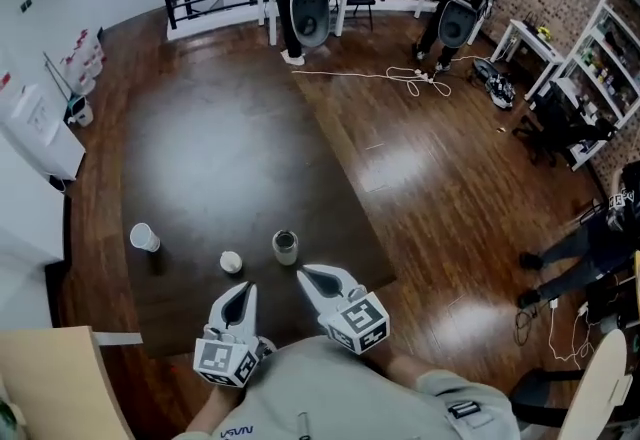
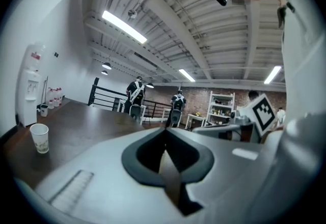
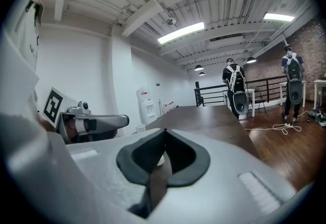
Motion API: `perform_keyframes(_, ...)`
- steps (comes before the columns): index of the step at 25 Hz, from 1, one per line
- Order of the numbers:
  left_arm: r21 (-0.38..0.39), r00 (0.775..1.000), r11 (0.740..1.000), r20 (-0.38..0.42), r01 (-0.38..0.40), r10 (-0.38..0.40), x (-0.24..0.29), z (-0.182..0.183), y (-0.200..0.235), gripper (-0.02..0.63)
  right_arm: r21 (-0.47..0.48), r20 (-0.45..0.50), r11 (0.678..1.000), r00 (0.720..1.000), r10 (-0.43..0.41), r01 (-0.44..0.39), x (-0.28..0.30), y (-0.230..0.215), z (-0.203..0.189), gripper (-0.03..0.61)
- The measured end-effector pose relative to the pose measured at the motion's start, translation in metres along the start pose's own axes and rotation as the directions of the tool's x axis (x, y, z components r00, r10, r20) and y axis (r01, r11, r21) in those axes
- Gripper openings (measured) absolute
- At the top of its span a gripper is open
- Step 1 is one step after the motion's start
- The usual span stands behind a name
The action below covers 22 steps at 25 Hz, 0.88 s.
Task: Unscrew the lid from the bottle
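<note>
On table (image 1: 220, 158), bottle (image 1: 285, 246) stands free; probably light, rigid, tippy; hold body low; left gripper (image 1: 243, 290) and right gripper (image 1: 304, 273) fingers together, empty.

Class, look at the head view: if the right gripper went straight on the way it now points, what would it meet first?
Probably the bottle on the dark table, just beyond the shut jaws of the right gripper. Its height is unclear, so it might pass above it.

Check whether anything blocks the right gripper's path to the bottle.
Nothing visible does. The bottle stands on bare table just beyond the shut right gripper. A small round lid-like piece lies off to the bottle's left, clear of that path.
</note>
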<state>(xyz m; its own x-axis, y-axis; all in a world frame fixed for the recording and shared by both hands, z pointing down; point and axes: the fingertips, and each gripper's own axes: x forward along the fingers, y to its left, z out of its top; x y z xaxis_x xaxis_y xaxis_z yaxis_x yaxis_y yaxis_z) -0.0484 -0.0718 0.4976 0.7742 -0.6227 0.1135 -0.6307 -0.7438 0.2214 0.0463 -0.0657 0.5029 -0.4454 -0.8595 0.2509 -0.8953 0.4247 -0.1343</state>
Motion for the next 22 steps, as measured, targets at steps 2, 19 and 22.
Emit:
perform_keyframes(2, 0.045, 1.0, 0.999, 0.004, -0.013, 0.013, 0.01, 0.002, -0.016, 0.003, -0.004, 0.007, 0.999, 0.999, 0.042, -0.042, -0.006, -0.005, 0.0, 0.002)
perform_keyframes(19, 0.031, 0.95, 0.95, -0.007, -0.312, 0.312, 0.003, -0.033, -0.139, 0.003, -0.096, 0.012, 0.912, 0.915, 0.403, -0.4, -0.1, -0.015, -0.008, 0.002)
perform_keyframes(22, 0.024, 0.933, 0.932, 0.009, -0.361, 0.361, -0.012, -0.034, -0.152, 0.003, -0.095, 0.001, 0.894, 0.898, 0.441, -0.439, -0.112, -0.006, -0.011, 0.002)
